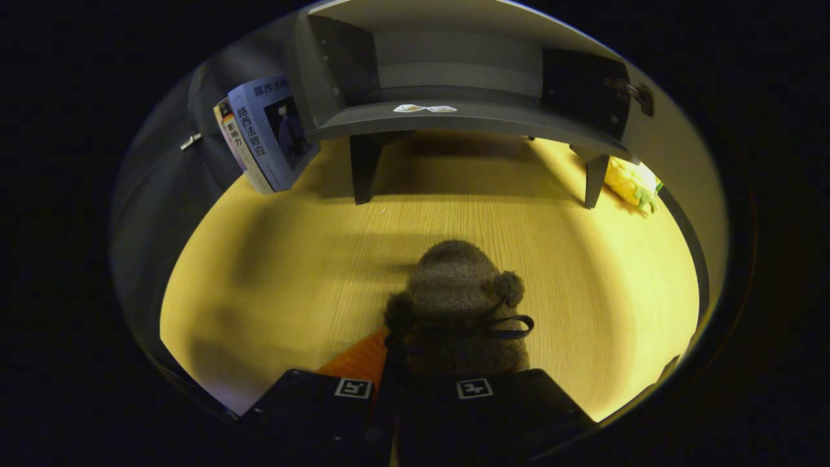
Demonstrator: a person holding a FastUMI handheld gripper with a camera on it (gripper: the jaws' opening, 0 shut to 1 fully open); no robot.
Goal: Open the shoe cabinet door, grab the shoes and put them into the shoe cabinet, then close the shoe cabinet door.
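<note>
A fuzzy brown shoe (454,292) with pom-poms and a dark lace sticks out forward from between my fingers, toe pointing at the cabinet. My gripper (405,386) is shut on its heel end, above the yellow wooden floor (292,259). Well beyond the shoe stands the dark grey shoe cabinet (454,117) on short legs, its front open and its inner shelf bare apart from a small white label. A metal hinge (639,94) shows on its right wall, and a pale panel (681,168) runs out from there toward me.
Two books (266,133) lean against the cabinet's left side. Left of them is a dark panel with a small metal handle (190,141). A yellow plush toy (632,185) lies by the cabinet's right leg. Open floor lies between the shoe and the cabinet.
</note>
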